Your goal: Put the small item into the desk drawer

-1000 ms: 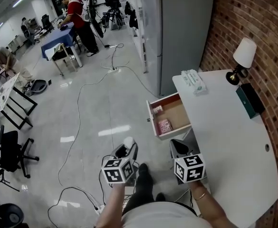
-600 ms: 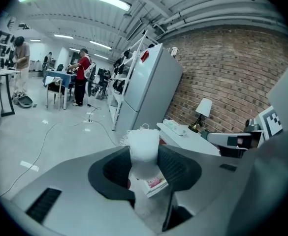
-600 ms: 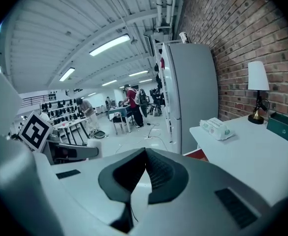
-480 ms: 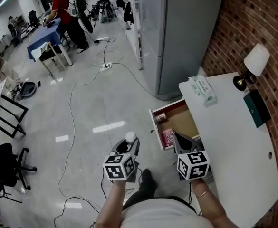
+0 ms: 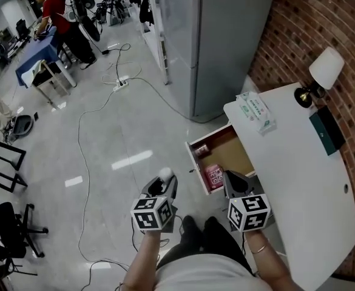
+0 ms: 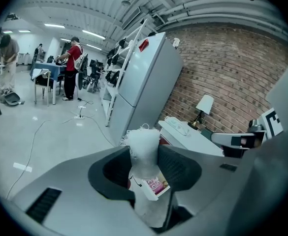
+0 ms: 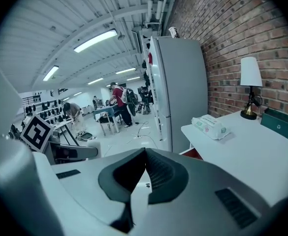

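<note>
Transport is in hand; the small white item (image 6: 144, 144) is gripped in the left claw (image 5: 164, 182), near but short of the open drawer (image 5: 233, 153); the right claw (image 7: 144, 173) is closed, empty; a reach over the drawer is called for next.

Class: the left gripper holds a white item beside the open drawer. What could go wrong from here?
1. The left gripper hangs over the floor, apart from the drawer; if the soft white item slips, it likely lands on the floor.
2. The right gripper, shut and empty, sits by the drawer's near end beside the pink packet and may block the way in.
</note>
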`<state>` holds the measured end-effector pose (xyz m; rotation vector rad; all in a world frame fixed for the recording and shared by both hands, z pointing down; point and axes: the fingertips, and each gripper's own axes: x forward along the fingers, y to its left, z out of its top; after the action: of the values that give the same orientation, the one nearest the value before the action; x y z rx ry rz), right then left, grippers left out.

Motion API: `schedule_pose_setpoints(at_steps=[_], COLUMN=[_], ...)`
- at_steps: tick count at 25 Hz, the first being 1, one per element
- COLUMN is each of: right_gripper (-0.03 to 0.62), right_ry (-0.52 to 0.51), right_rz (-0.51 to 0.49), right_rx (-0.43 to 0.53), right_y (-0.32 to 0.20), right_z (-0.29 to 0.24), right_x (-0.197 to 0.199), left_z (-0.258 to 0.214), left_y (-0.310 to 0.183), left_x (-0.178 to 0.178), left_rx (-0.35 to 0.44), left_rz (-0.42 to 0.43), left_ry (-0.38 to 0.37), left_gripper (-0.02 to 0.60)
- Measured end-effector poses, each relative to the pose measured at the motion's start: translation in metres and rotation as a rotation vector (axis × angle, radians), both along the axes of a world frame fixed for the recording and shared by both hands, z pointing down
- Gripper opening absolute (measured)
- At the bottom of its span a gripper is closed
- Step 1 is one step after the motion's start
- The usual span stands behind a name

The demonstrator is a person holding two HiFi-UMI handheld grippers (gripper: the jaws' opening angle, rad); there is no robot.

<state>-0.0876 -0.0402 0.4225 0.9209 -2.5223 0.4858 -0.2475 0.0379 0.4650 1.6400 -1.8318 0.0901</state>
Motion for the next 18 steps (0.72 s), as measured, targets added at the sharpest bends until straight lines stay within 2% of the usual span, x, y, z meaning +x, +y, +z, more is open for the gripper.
schedule_pose_setpoints(at_steps=[8, 18], right_gripper=[0.008, 0.008], right_ry=[0.003, -0.009], right_rz=[0.054, 0.112], right_rx=[-0.019, -0.018], right_y=[-0.036, -0.086], right_z=[0.012, 0.017], right_x=[0.004, 0.016], left_z=[0.019, 0.041], left_y=[-0.036, -0.107], left_x=[-0.001, 0.011], left_rx=[-0.038, -0.081], left_rz=[0.042, 0.128], left_ry=[0.013, 0.001], left_gripper=[0.184, 0.183])
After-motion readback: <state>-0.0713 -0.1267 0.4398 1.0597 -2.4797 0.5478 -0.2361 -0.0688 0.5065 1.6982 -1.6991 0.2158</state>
